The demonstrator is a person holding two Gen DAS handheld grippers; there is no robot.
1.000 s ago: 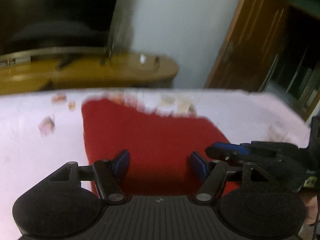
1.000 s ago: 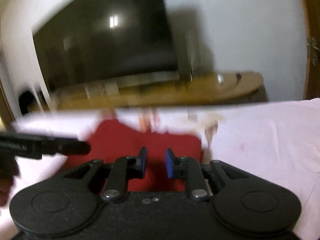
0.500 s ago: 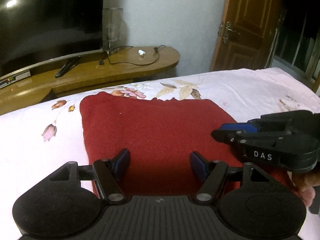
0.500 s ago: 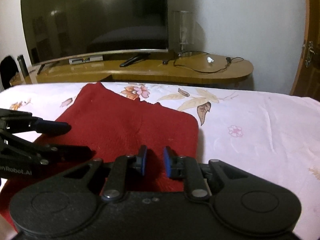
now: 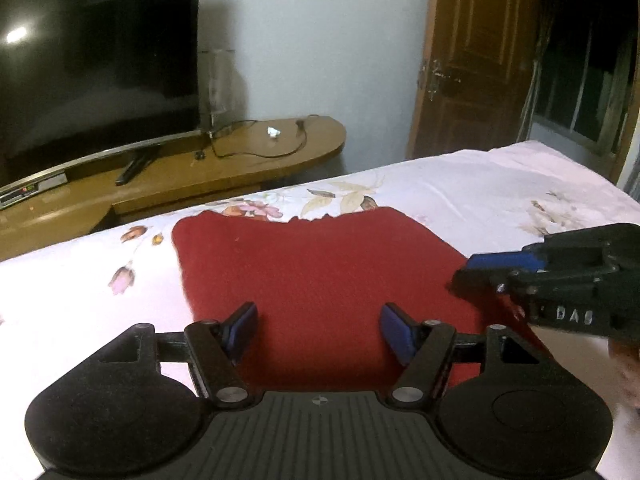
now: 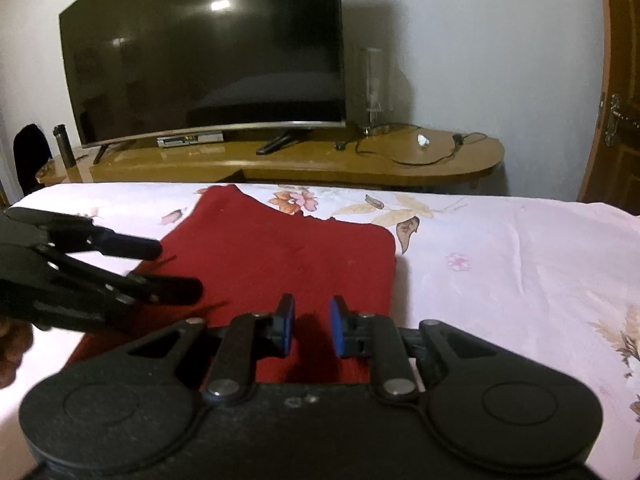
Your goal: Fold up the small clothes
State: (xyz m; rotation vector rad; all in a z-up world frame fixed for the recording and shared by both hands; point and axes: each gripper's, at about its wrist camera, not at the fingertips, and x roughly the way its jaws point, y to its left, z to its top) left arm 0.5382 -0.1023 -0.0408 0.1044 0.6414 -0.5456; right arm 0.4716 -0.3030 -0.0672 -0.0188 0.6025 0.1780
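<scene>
Both grippers hold nothing: the left gripper [image 5: 318, 330] gapes wide, the right gripper [image 6: 311, 326] stands barely apart. The red cloth [image 5: 320, 268] could bunch up if a finger drags across it.

A dark television [image 6: 208, 52] fills the upper left, standing on a wooden stand [image 6: 440, 160]. A floral bedsheet [image 6: 520, 260] spreads below; a wooden door [image 5: 476, 60] stands upper right.

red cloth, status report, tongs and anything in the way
Left tongs open, empty. Right tongs narrow gap, empty. Red cloth flat on bedsheet. Nothing blocking.
</scene>
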